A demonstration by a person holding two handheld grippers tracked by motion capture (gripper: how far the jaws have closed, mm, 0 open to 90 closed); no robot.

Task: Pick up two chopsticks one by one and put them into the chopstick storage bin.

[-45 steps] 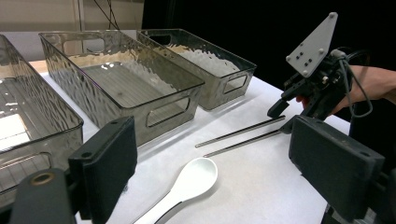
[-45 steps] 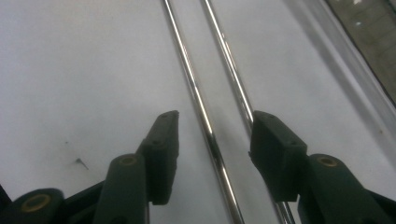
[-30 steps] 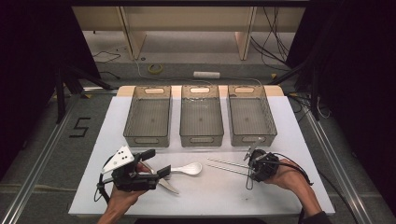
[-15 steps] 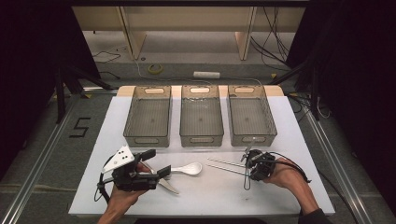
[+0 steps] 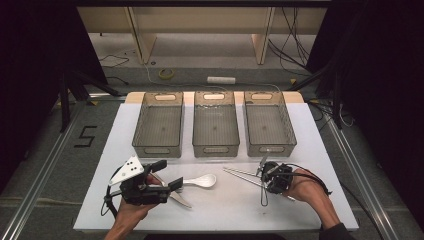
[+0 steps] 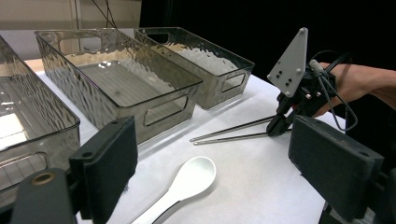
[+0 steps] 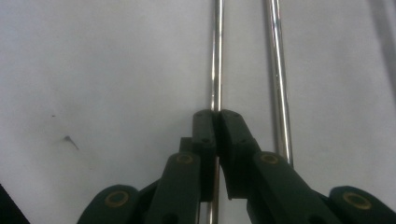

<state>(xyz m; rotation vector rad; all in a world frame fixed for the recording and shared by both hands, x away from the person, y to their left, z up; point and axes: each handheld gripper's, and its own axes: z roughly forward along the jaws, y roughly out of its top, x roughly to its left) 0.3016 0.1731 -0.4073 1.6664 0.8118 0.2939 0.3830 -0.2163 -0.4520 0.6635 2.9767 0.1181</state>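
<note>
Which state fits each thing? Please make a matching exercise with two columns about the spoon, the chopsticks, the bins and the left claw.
1. white spoon
2. metal chopstick
3. three clear bins
4. left claw

a. empty, in a row
b. open
c. pinched by the right claw
d. lying free on the white table

Pairs: 1-d, 2-c, 3-a, 4-b

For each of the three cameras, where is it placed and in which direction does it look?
High view: above the person's side, facing forward and down at the white table; both forearms show.
Left gripper view: on the left gripper, facing across the spoon; its open jaws show.
Right gripper view: on the right gripper, facing down; its jaws, just closing, pinch one chopstick.
Shared: the chopsticks lie in all three views.
</note>
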